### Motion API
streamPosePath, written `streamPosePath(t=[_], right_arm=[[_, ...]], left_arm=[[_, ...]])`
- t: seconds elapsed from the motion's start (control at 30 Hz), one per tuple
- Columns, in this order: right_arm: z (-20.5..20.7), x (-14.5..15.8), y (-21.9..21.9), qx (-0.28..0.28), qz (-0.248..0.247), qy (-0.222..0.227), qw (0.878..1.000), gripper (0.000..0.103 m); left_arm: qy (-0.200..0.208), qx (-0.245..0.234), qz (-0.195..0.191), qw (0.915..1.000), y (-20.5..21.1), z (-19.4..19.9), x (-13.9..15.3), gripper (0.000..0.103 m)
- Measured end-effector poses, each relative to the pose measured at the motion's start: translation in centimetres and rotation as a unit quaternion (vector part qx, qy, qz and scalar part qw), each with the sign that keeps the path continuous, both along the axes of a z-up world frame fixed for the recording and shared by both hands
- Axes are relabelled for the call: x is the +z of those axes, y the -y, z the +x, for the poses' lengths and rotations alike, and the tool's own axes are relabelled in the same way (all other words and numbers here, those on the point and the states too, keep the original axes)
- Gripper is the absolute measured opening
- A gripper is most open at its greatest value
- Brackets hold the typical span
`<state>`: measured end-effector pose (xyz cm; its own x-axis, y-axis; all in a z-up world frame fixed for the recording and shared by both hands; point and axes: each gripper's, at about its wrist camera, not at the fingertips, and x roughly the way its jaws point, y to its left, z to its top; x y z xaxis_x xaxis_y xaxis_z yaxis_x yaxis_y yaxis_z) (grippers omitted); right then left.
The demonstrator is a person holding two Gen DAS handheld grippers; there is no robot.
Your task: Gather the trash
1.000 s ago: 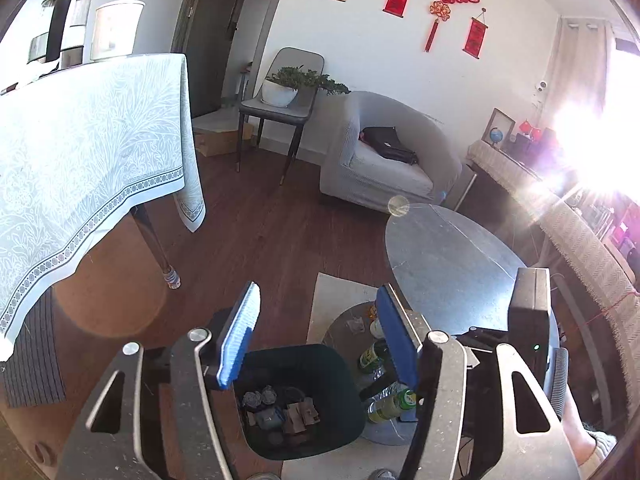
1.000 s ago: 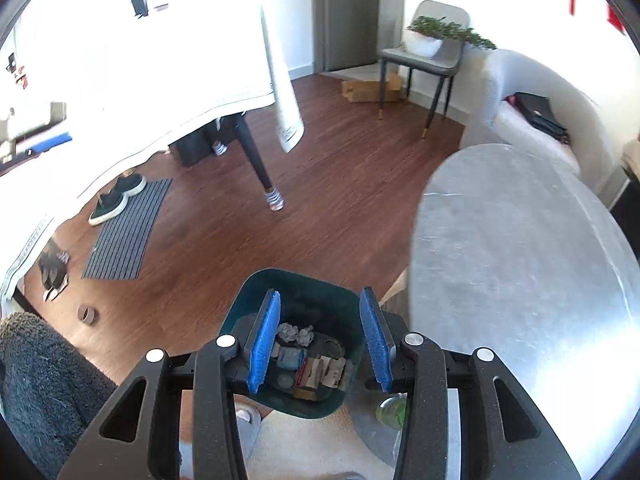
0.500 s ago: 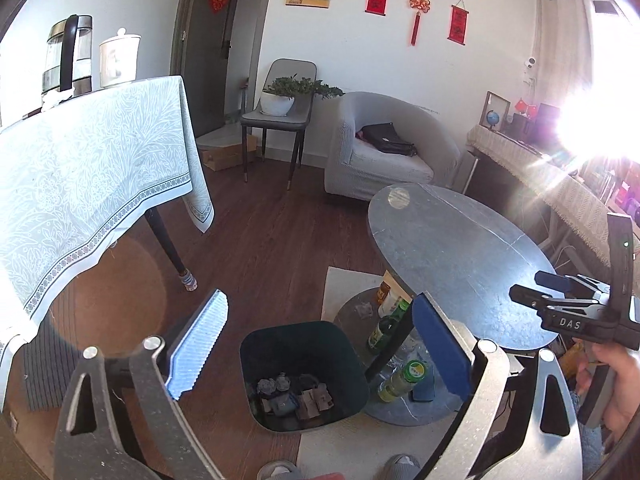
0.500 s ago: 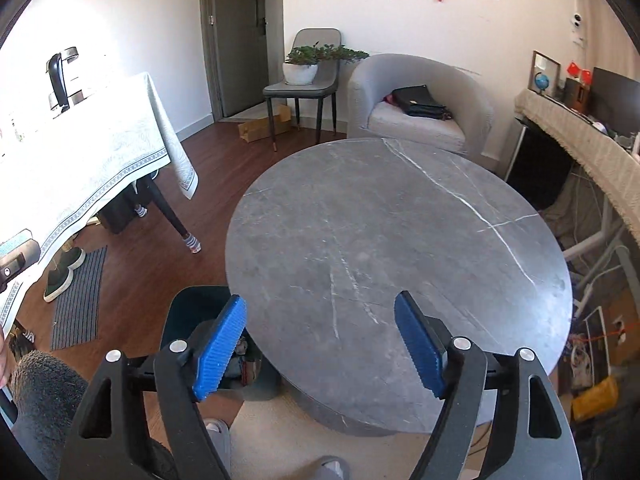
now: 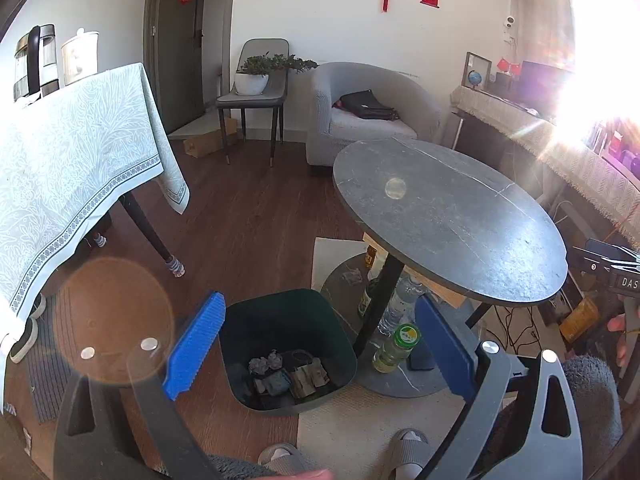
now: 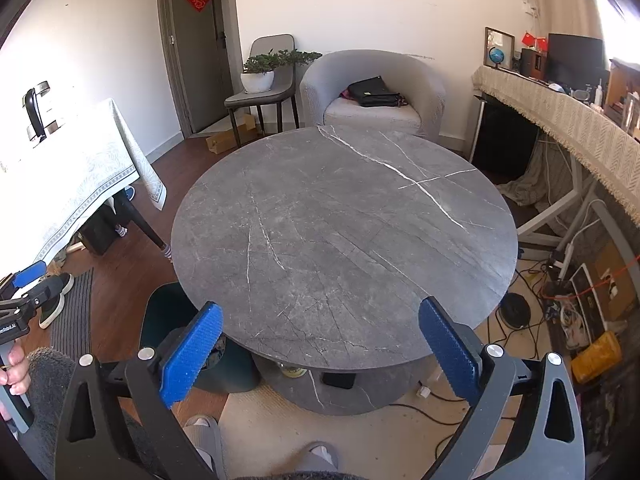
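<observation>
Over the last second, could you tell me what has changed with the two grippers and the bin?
Both grippers opened wider and pulled up and back: the right gripper left the bin and now faces the round table; the left gripper stays aimed at the bin. Both are empty. The bin's trash is unchanged.

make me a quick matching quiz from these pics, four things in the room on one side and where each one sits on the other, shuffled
Things:
1. crumpled paper
2. green-capped bottle
3. black bag
4. potted plant

Places:
A. on the seat of the grey armchair
B. inside the dark green bin
C. on the grey dining chair by the door
D. on the base under the round marble table

Pairs: 1-B, 2-D, 3-A, 4-C
</observation>
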<state>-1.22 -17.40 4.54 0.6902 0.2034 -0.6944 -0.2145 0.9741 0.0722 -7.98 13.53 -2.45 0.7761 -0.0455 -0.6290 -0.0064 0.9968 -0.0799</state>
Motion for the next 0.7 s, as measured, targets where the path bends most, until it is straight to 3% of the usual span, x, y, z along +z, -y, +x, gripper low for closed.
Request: streamPosePath(t=[0.23,0.7], right_arm=[[-0.7,-0.7,-0.4,0.035,0.012,0.004,0.999,0.099],[-1.0,-0.5,-0.5,0.042,0.028,0.01,0.999,0.099]], left_arm=[[-0.007,0.008,-0.002,0.9999,0.3,0.5,-1.8,0.097],[-0.015,0.019,0.0,0.9997,0.6,0.6,-2.2,0.097]])
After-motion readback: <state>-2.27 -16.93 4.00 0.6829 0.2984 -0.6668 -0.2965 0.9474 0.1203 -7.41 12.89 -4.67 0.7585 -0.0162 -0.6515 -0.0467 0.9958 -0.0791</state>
